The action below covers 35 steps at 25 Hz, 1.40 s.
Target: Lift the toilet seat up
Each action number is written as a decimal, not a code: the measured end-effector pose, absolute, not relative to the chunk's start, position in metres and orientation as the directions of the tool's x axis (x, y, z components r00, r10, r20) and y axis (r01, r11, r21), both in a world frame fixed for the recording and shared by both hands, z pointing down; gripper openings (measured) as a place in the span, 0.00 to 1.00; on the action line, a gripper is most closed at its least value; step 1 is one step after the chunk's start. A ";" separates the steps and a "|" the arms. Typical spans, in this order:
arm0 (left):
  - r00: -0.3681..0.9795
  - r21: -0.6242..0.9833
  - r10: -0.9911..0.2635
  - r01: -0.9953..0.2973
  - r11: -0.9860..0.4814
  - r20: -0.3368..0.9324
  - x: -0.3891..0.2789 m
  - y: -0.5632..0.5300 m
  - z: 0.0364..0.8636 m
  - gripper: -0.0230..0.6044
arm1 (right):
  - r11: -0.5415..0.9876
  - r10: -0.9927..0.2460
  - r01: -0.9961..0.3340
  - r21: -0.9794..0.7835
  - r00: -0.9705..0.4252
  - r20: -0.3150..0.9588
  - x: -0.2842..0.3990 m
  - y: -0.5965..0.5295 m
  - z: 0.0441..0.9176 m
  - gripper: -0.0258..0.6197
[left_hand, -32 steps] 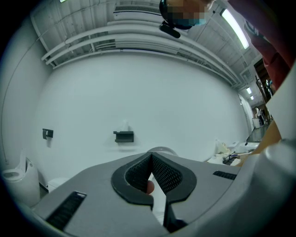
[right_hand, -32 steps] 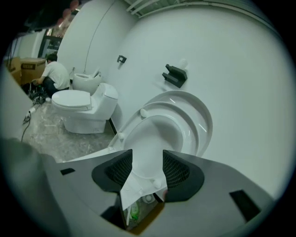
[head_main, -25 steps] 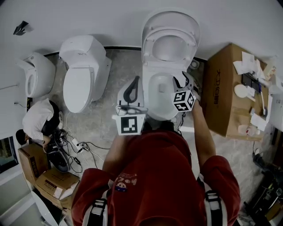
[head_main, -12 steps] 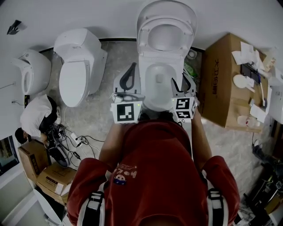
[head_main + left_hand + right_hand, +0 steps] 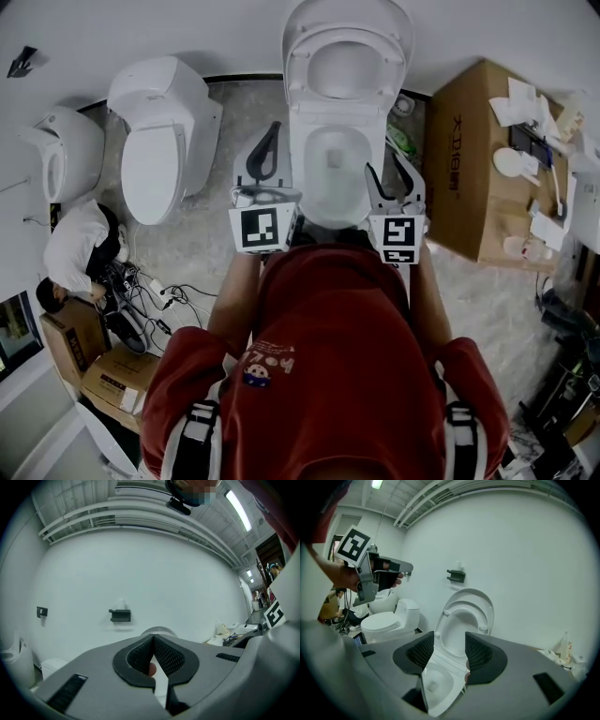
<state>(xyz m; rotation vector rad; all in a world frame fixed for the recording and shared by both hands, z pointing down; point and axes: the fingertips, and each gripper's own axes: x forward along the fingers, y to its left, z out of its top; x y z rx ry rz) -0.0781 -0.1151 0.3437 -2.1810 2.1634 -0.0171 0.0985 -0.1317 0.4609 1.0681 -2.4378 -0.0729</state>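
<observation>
The toilet seat (image 5: 485, 619) stands fully raised in the upper middle of the head view, leaning back with the lid (image 5: 347, 23) against the white wall, and the bowl (image 5: 302, 159) below it is uncovered. It stood just the same a second ago, so the lifting looks finished. What has changed is the right gripper (image 5: 386, 169): a second ago it hung over the bowl's right rim, and it has since drawn back toward the person and rolled upright, so it now sits just right of the bowl. Its jaws stand well apart with nothing between them. The left gripper (image 5: 272, 141) has hardly shifted at the bowl's left, its jaws closed tip to tip on nothing. I judge this a retreat after the job, with only a drop of the seat to watch for.
</observation>
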 end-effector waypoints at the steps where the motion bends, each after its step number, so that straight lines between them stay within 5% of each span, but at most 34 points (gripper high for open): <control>1: 0.011 -0.058 -0.999 -0.998 -0.009 -0.038 -0.078 -0.116 0.345 0.05 | 0.690 -0.712 -0.685 0.235 -0.583 0.390 0.100 -0.132 0.455 0.33; 26: 0.012 -0.078 -1.000 -0.997 -0.011 -0.019 -0.078 -0.113 0.334 0.05 | 0.574 -0.817 -0.800 0.172 -0.575 0.053 0.136 -0.152 0.309 0.33; 35: 0.013 -0.077 -1.000 -0.997 -0.011 -0.017 -0.073 -0.108 0.314 0.05 | 0.558 -0.826 -0.819 0.133 -0.564 -0.008 0.138 -0.152 0.289 0.26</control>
